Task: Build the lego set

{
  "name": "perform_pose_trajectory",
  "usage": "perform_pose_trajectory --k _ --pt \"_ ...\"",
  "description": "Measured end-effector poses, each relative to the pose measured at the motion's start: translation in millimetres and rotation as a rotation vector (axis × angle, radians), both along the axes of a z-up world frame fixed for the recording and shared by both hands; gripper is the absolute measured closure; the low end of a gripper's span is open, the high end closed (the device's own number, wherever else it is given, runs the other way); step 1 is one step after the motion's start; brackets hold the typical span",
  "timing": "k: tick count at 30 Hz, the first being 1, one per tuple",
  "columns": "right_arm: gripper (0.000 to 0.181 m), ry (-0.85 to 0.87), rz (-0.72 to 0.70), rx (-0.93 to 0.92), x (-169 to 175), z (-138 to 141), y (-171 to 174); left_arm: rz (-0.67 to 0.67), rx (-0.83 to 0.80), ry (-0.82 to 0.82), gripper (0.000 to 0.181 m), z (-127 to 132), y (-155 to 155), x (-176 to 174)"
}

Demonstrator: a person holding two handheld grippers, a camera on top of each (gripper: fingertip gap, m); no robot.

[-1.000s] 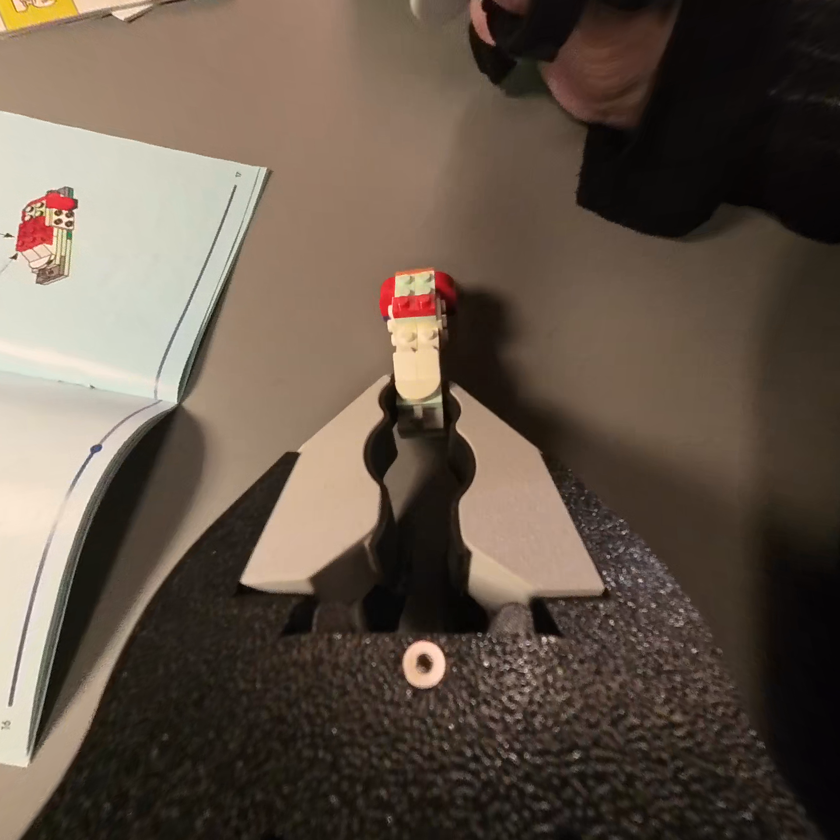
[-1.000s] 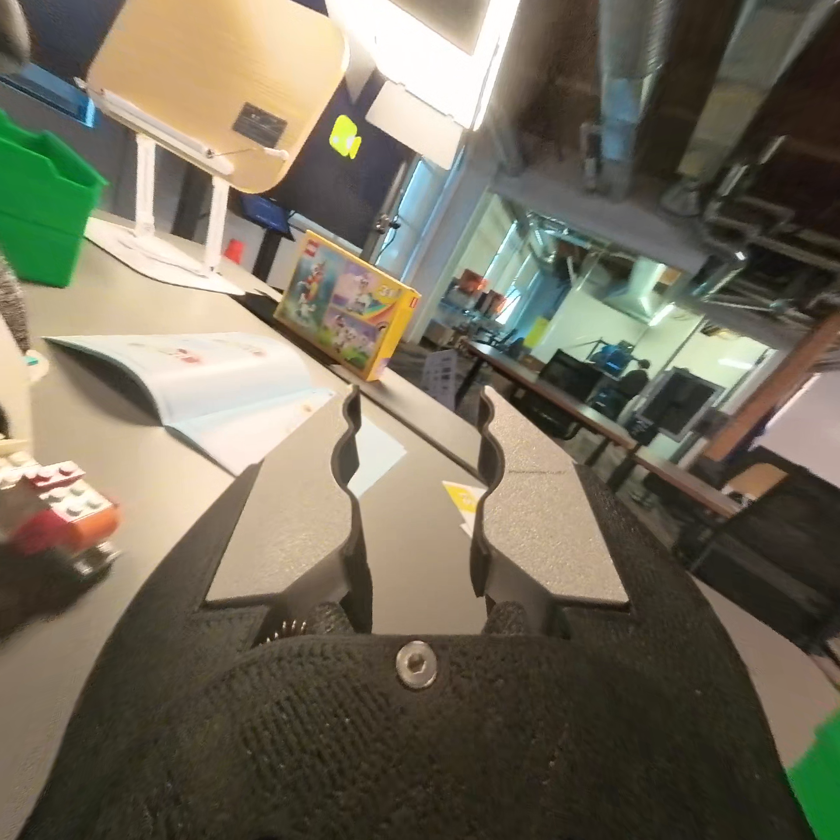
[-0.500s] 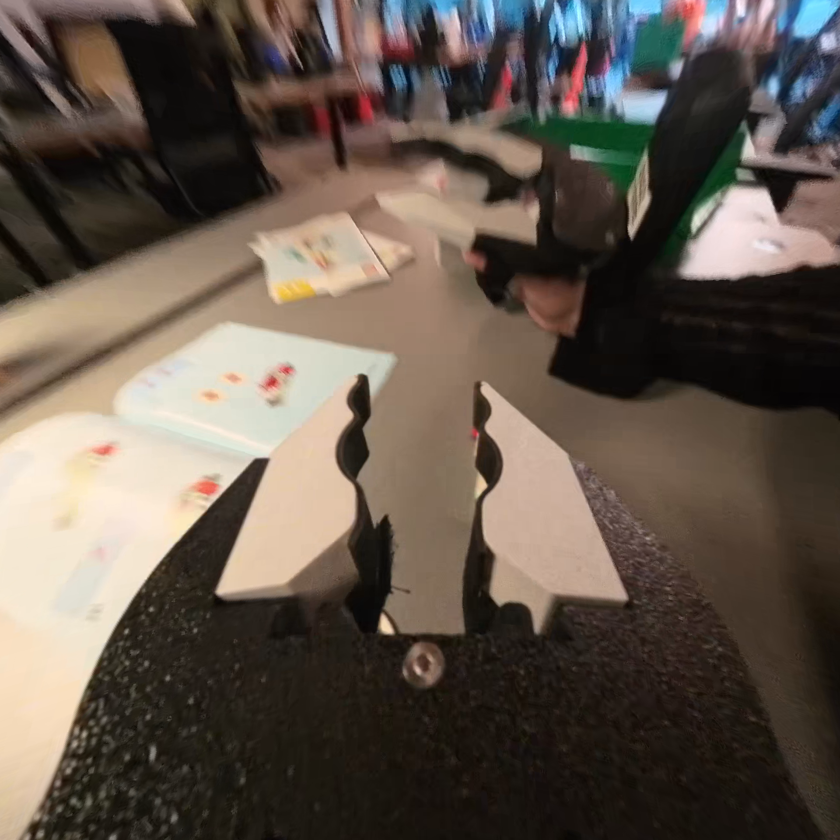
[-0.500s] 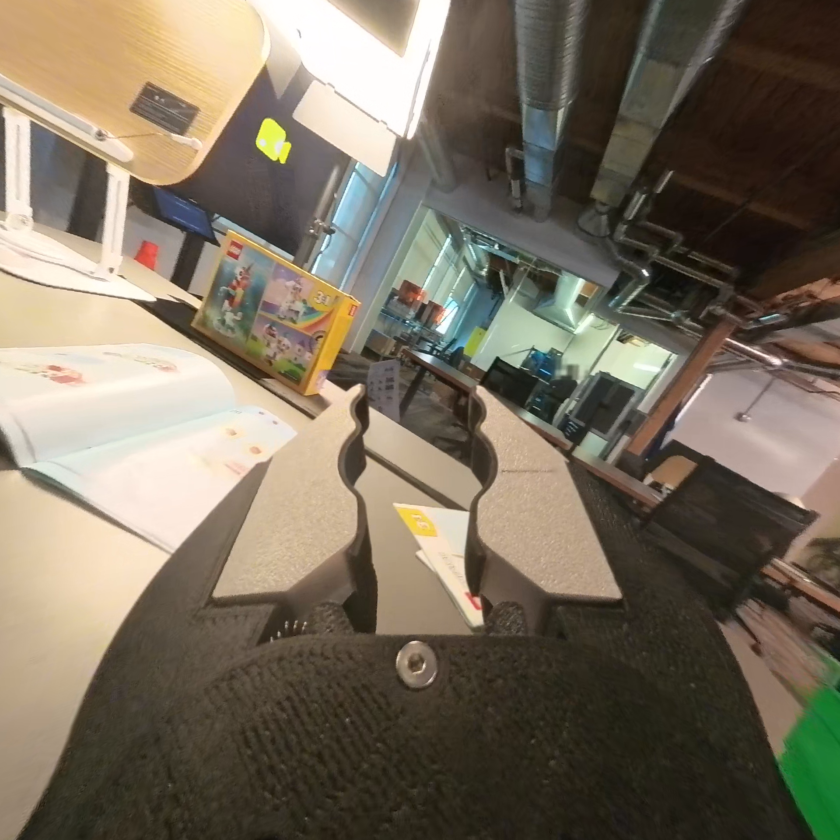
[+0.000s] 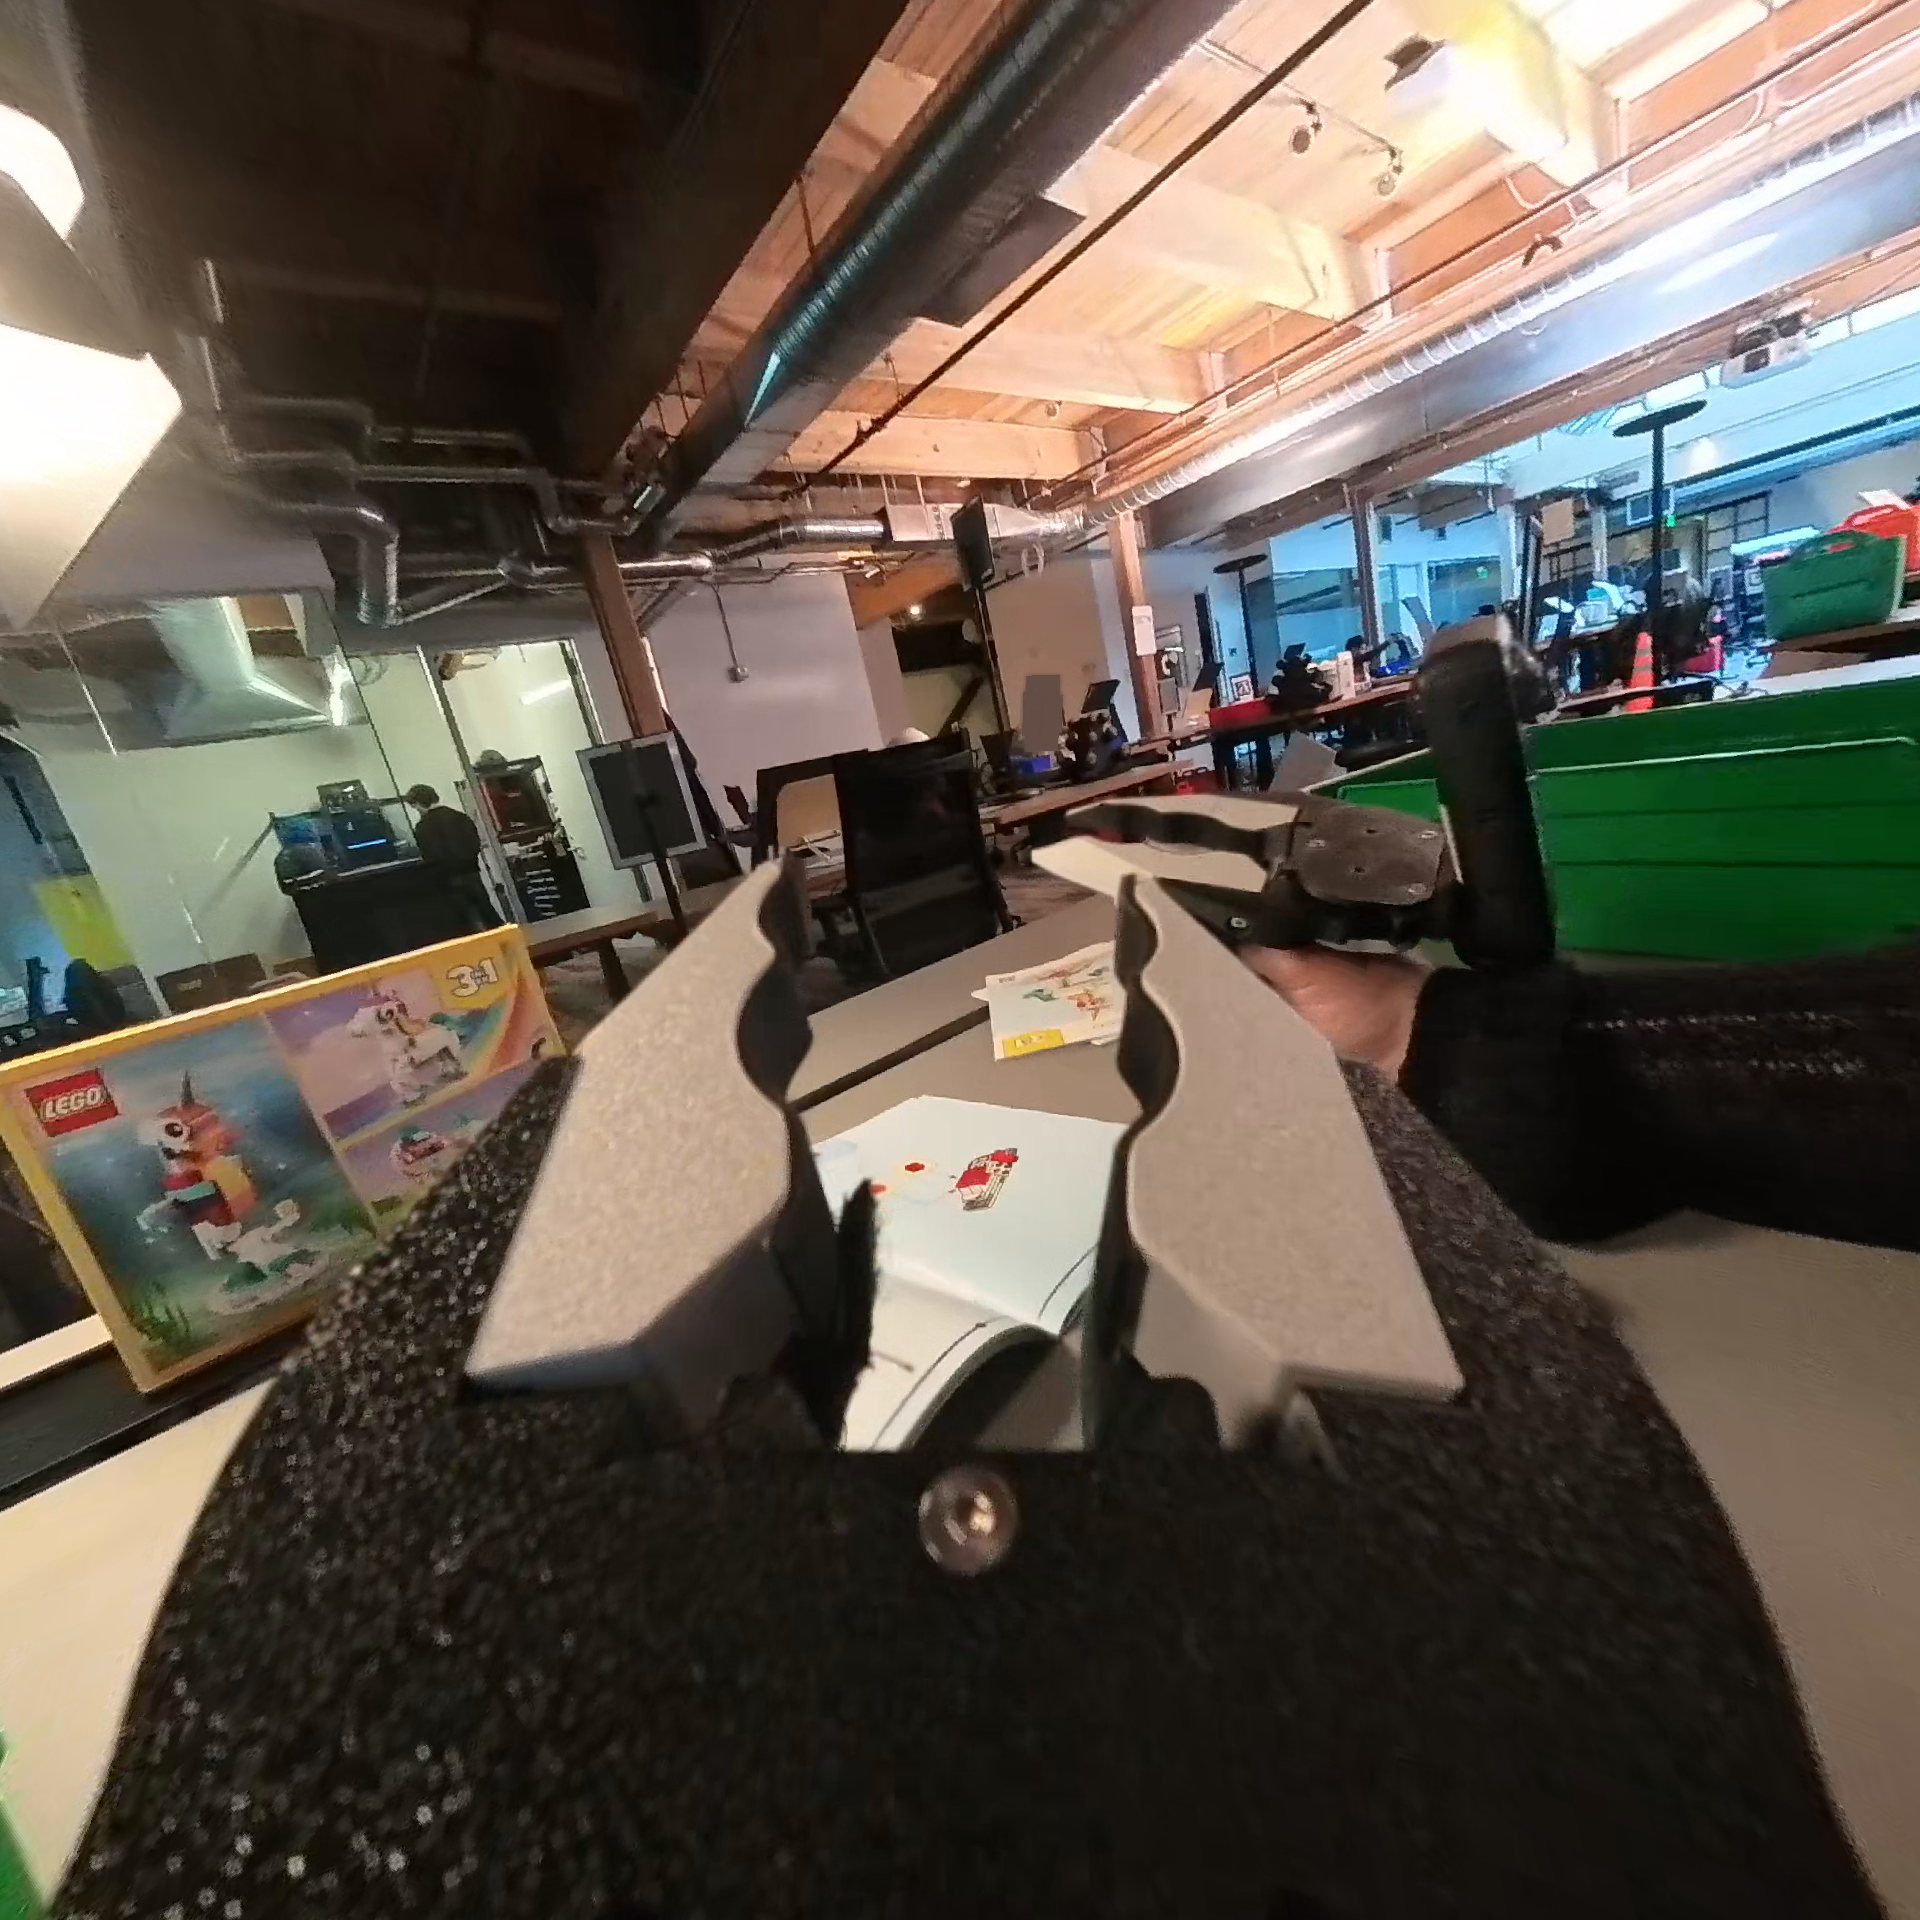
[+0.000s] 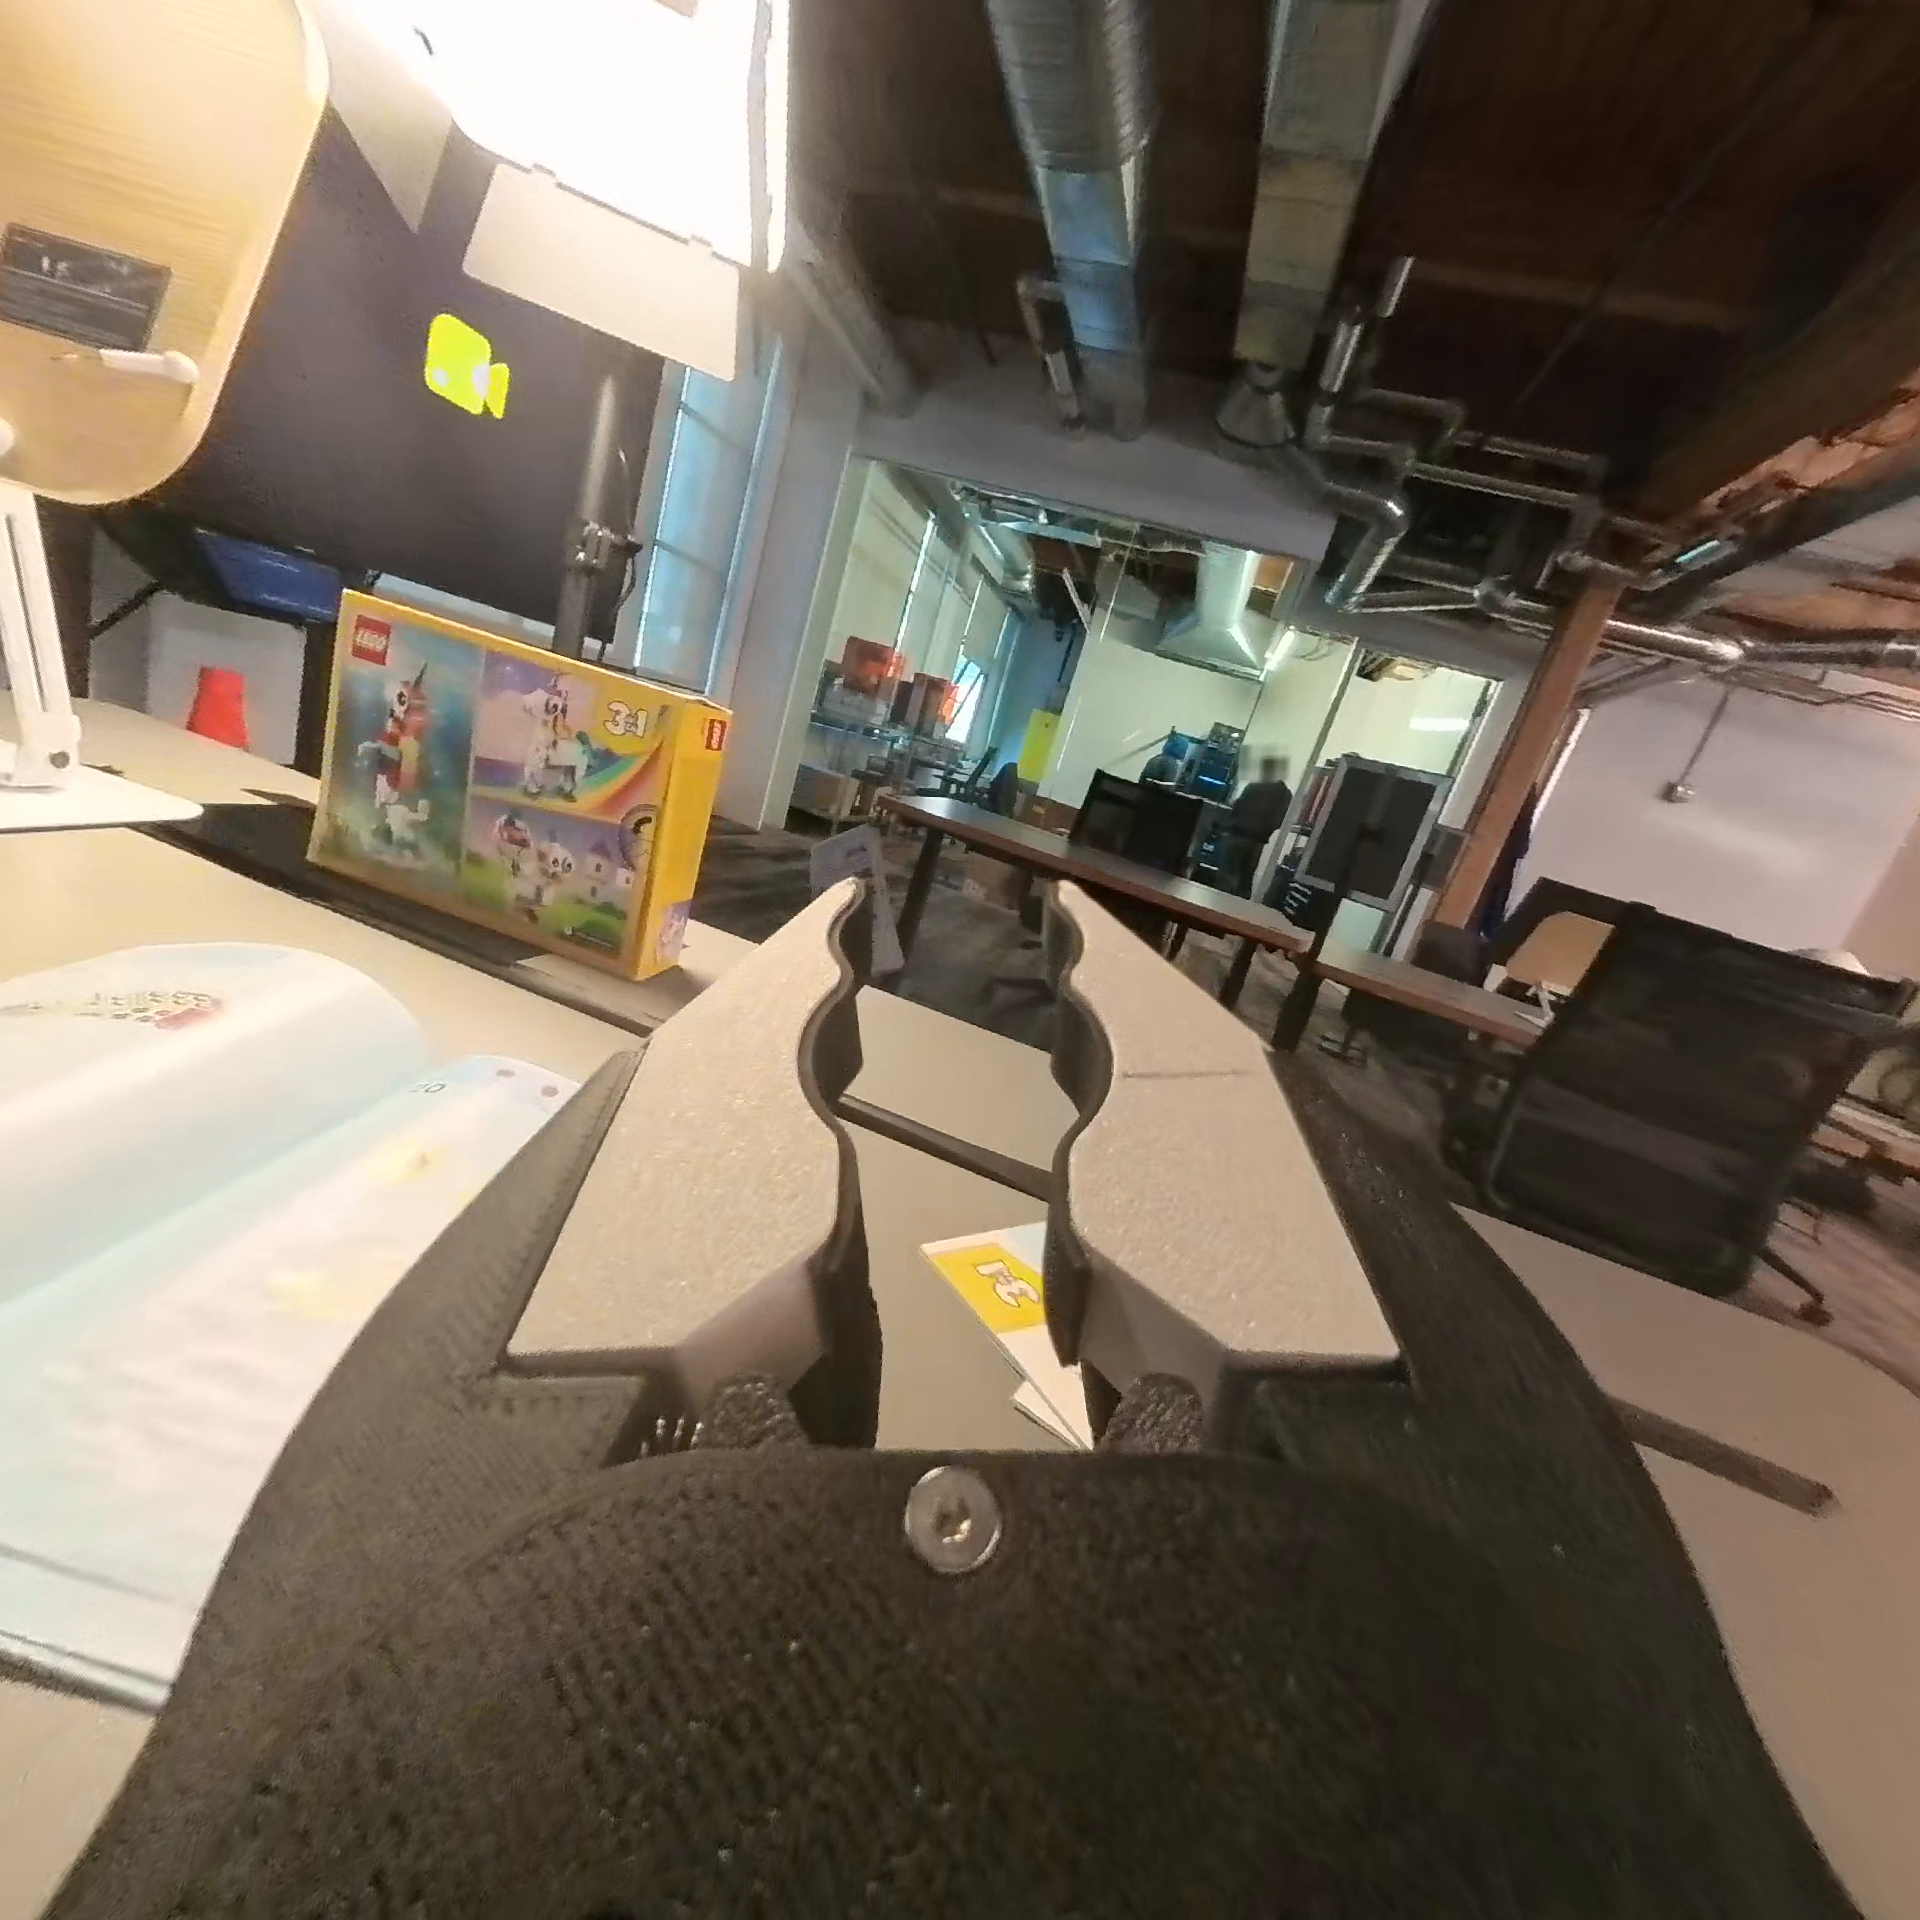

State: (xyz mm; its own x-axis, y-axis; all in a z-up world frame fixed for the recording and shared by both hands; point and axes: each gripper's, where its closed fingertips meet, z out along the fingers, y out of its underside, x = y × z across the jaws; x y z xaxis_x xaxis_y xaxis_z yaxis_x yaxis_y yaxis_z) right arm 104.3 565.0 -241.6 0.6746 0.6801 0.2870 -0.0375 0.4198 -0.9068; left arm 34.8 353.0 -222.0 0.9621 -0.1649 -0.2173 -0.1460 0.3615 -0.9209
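My left gripper (image 5: 951,883) is open and empty, raised above the grey table and pointing out into the room. My right gripper (image 6: 956,899) is open and empty too, also raised and pointing outward; it also shows in the left wrist view (image 5: 1101,836), held by a hand in a black sleeve (image 5: 1662,1091). The open instruction booklet (image 5: 966,1216) lies on the table below the left gripper and shows in the right wrist view (image 6: 187,1164) at the left. The red and white lego build is out of view in both frames.
The yellow lego box (image 5: 281,1153) stands at the table's far edge, also in the right wrist view (image 6: 509,810). Loose leaflets (image 5: 1049,997) (image 6: 997,1299) lie on the table. A green bin (image 5: 1714,831) stands at the right. A white stand with a wooden board (image 6: 94,343) is at the far left. Left tips to right tips: about 25 cm.
My left gripper let go of the red and white lego build, opened, and tilted up from the table toward the room. My right gripper also tilted upward; the build left its view.
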Motion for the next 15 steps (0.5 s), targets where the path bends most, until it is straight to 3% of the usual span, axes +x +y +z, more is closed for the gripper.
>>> perform_pose_trajectory --k 11,15 --pt "0.158 -0.062 0.081 0.056 -25 -2 -2 -0.007 -0.061 -0.021 0.127 -11 7 -4" --pt "0.159 -0.064 0.087 0.053 -27 -3 1 0.026 -0.085 -0.007 0.137 -15 11 -7"
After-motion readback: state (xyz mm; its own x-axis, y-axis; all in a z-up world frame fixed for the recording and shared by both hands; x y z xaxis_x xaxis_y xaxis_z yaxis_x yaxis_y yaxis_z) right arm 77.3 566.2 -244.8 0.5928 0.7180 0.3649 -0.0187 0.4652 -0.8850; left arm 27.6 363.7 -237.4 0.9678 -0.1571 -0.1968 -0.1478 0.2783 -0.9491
